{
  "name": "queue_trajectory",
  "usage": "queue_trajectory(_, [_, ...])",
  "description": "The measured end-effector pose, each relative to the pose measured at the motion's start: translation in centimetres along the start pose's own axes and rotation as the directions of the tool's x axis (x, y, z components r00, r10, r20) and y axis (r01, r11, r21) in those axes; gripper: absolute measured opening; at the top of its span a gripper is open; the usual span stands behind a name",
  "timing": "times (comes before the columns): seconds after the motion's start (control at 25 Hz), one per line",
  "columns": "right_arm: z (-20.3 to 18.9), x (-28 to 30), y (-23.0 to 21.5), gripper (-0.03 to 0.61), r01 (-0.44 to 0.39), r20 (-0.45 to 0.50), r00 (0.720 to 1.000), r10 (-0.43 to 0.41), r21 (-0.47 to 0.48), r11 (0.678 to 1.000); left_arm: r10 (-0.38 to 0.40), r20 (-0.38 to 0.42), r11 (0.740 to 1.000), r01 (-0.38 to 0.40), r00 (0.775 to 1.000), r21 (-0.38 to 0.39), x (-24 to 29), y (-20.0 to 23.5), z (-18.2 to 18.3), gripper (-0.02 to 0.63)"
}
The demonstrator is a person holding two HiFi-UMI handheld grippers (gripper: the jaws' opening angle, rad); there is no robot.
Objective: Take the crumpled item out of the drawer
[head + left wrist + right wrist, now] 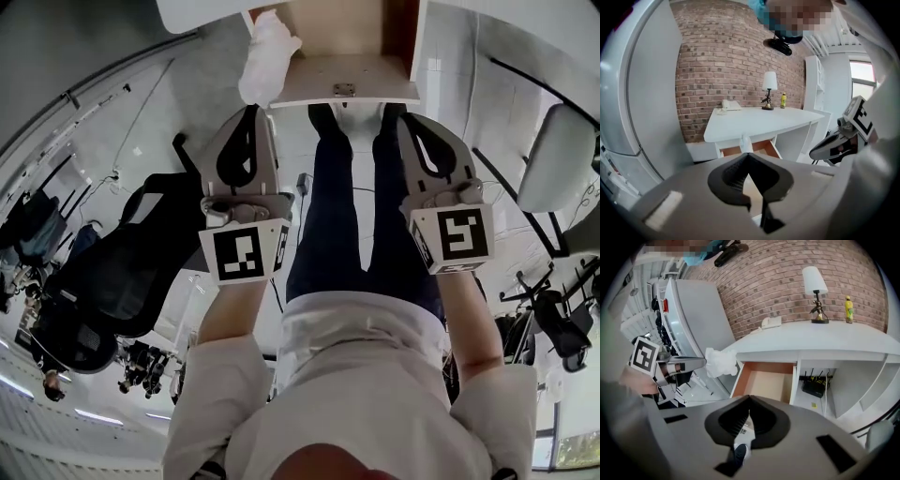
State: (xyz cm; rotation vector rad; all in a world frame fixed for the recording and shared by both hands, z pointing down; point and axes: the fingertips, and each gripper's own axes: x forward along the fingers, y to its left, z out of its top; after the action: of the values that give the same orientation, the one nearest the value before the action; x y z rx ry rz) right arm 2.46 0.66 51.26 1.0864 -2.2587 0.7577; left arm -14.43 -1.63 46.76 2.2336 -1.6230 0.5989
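Note:
The crumpled item (267,54) is a white wad of paper or cloth. It hangs from the tips of my left gripper (253,109), left of the open drawer (345,66) and outside it. In the right gripper view the left gripper (701,363) holds the crumpled item (721,363) beside the drawer (765,383), whose wooden inside shows nothing in it. In the left gripper view only a white sliver of the crumpled item (746,142) shows above the closed tips of the left gripper (747,154). My right gripper (405,118) is shut on nothing, in front of the drawer's right side.
The white desk (820,341) carries a lamp (814,289), a yellow bottle (849,309) and a phone (771,322). A black box with cables (814,386) sits in the desk's cubby. A black office chair (112,272) stands left, a white chair (558,155) right.

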Motion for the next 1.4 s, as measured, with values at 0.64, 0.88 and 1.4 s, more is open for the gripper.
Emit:
queue_trajectory(0.64, [13.6, -11.3, 4.6, 0.008, 0.073, 0.162, 0.986, -0.049, -0.140, 0.987, 0.094, 0.235, 0.996, -0.092, 0.967, -0.019, -11.3, 1.7, 14.9, 0.009])
queue_trajectory(0.88, [18.2, -15.3, 5.4, 0.008, 0.094, 0.264, 0.963, -0.056, -0.133, 0.987, 0.102, 0.338, 0.995, -0.100, 0.936, -0.023, -14.5, 1.9, 21.0, 0.009])
queue_trajectory(1.4, [24.9, -23.6, 7.1, 0.008, 0.172, 0.442, 0.890, -0.115, -0.090, 0.981, 0.119, 0.455, 0.993, -0.118, 0.883, -0.031, -21.6, 0.9, 27.2, 0.009])
